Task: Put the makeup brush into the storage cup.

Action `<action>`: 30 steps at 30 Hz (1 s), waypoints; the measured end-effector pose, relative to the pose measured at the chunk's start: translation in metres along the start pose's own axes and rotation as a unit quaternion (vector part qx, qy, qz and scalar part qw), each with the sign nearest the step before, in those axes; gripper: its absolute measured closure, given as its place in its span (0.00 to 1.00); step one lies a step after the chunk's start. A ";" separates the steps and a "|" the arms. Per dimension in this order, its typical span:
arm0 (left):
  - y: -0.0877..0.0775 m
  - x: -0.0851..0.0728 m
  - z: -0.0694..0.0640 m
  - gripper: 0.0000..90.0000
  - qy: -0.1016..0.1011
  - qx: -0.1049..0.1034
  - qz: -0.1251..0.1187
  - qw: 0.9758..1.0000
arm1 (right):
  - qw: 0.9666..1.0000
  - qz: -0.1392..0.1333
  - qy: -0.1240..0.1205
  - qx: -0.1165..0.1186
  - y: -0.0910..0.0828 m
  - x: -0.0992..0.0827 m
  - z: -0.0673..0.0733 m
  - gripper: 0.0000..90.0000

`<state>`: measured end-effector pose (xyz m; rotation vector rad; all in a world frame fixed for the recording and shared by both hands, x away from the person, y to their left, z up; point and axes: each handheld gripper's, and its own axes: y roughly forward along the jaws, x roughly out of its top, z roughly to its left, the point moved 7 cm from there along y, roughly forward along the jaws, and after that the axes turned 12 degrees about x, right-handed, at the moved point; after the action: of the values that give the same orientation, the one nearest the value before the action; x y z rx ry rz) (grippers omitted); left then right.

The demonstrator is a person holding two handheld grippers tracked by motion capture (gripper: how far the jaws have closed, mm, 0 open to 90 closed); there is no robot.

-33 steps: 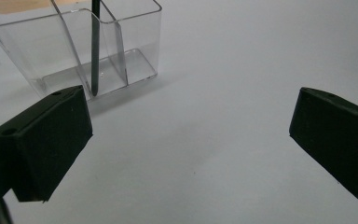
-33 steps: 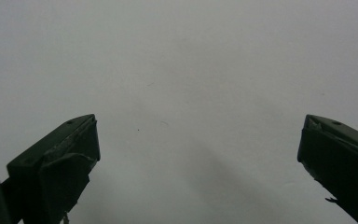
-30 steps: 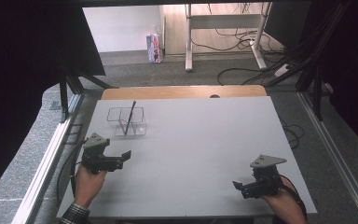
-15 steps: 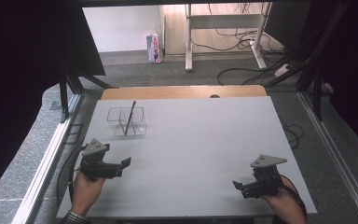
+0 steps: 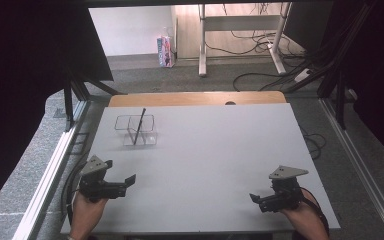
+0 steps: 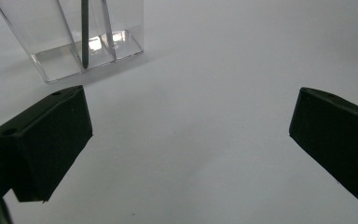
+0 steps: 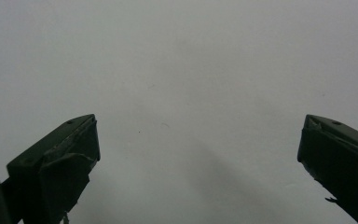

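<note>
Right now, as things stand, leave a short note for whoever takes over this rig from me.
Left gripper: open, holding nothing, near the table's front left edge.
Right gripper: open, holding nothing, front right.
Things: the clear divided box stands far left; the dark pen leans inside it.
Done: pen is in the box.
Left: nothing visibly pending; both grippers are apart from the box.

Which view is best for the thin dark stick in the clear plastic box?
High view: the thin dark stick shows end to end, leaning in the clear plastic two-compartment box, top poking above the rim. The left gripper view gives a closer look at its lower part resting on the box floor beside the divider, top cropped.
</note>
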<state>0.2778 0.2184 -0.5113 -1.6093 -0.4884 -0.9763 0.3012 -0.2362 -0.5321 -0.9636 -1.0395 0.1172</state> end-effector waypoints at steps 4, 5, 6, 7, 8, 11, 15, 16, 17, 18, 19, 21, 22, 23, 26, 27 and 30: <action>-0.004 -0.004 -0.002 0.00 0.000 -0.001 0.000 1.000 | 1.000 -0.003 0.002 0.001 0.000 0.000 0.000 0.00; -0.004 -0.005 -0.002 0.00 0.001 -0.001 0.001 1.000 | 1.000 -0.003 0.002 0.001 -0.001 0.000 0.000 0.00; -0.005 -0.005 -0.003 0.00 0.001 0.000 0.001 1.000 | 1.000 -0.003 0.002 0.001 -0.001 0.000 0.000 0.00; -0.006 -0.006 -0.003 0.00 0.002 0.000 0.000 1.000 | 1.000 -0.003 0.003 0.000 -0.001 0.000 0.000 0.00; -0.007 -0.007 -0.004 0.00 0.003 0.000 0.000 1.000 | 1.000 -0.003 0.003 0.000 -0.001 0.000 0.000 0.00; -0.010 -0.008 -0.005 0.00 0.007 0.000 -0.001 1.000 | 1.000 -0.004 0.004 0.001 0.000 0.001 0.000 0.00; -0.013 -0.011 -0.005 0.00 0.008 0.004 0.000 1.000 | 1.000 -0.005 0.004 0.000 0.000 0.000 0.000 0.00; -0.013 -0.012 -0.005 0.00 0.011 0.005 0.000 1.000 | 1.000 -0.004 0.004 0.000 0.000 0.001 0.000 0.00; -0.014 -0.013 -0.005 0.00 0.011 0.005 0.001 1.000 | 1.000 -0.005 0.004 0.000 -0.001 0.001 0.000 0.00; -0.015 -0.014 -0.005 0.00 0.013 0.006 0.002 1.000 | 1.000 -0.005 0.004 0.000 -0.001 0.001 0.000 0.00; -0.015 -0.015 -0.005 0.00 0.014 0.008 0.003 1.000 | 1.000 -0.006 0.005 0.000 -0.001 0.001 0.000 0.00; -0.016 -0.018 -0.005 0.00 0.017 0.010 0.005 1.000 | 1.000 -0.008 0.007 0.001 -0.001 0.001 0.000 0.00; -0.017 -0.019 -0.005 0.00 0.019 0.011 0.006 1.000 | 1.000 -0.008 0.009 0.000 -0.001 0.001 0.000 0.00; -0.017 -0.020 -0.005 0.00 0.018 0.012 0.008 1.000 | 1.000 -0.010 0.009 0.001 -0.001 0.001 0.000 0.00; -0.018 -0.025 -0.004 0.00 0.020 0.015 0.013 1.000 | 1.000 -0.013 0.011 0.001 -0.002 0.002 0.000 0.00; -0.018 -0.026 -0.003 0.00 0.022 0.016 0.015 1.000 | 1.000 -0.014 0.010 0.002 -0.002 0.002 -0.001 0.00; -0.020 -0.030 -0.003 0.00 0.024 0.019 0.019 0.999 | 1.000 -0.014 0.011 0.002 -0.002 0.002 -0.001 0.00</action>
<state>0.2451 0.2267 -0.5232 -1.5528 -0.4389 -0.9699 0.3020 -0.2368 -0.5298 -0.9439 -1.0318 0.0862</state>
